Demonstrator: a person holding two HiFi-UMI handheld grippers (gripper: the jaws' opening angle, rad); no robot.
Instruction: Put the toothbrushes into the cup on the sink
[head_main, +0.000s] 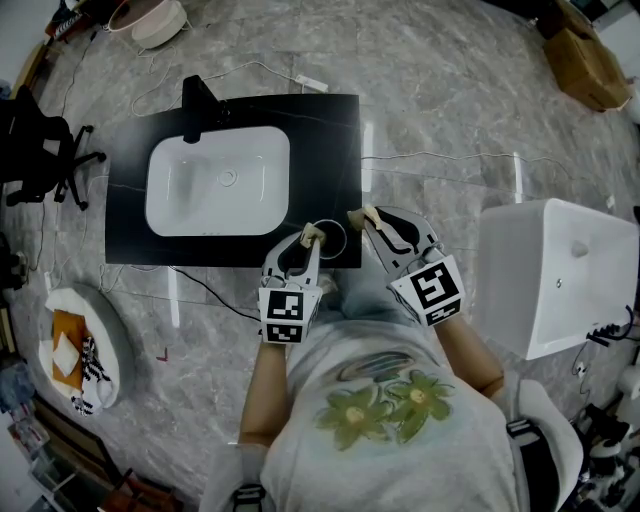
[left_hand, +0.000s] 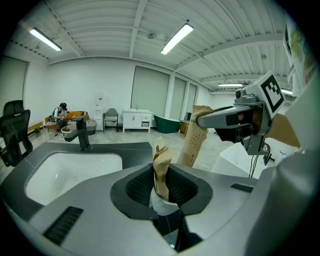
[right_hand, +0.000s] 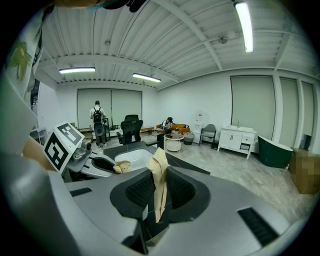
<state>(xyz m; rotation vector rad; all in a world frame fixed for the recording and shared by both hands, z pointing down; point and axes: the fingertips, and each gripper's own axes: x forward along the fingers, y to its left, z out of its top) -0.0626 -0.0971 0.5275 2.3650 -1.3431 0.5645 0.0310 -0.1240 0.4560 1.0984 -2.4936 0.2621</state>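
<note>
Pinching the left toothbrush (left_hand: 161, 172) and right toothbrush (right_hand: 159, 185), the left gripper (head_main: 311, 237) and right gripper (head_main: 367, 214) flank the cup (head_main: 337, 240) at the counter's (head_main: 330, 130) front right corner; each should go down upright, centred over the rim, before release.

On sink (head_main: 200, 190) front-right corner, cup (head_main: 340, 240) rim partly hidden behind left gripper (head_main: 311, 236). Both wrapped toothbrushes (left_hand: 161, 167): bristles unseen, lower ends buried between jaws.
</note>
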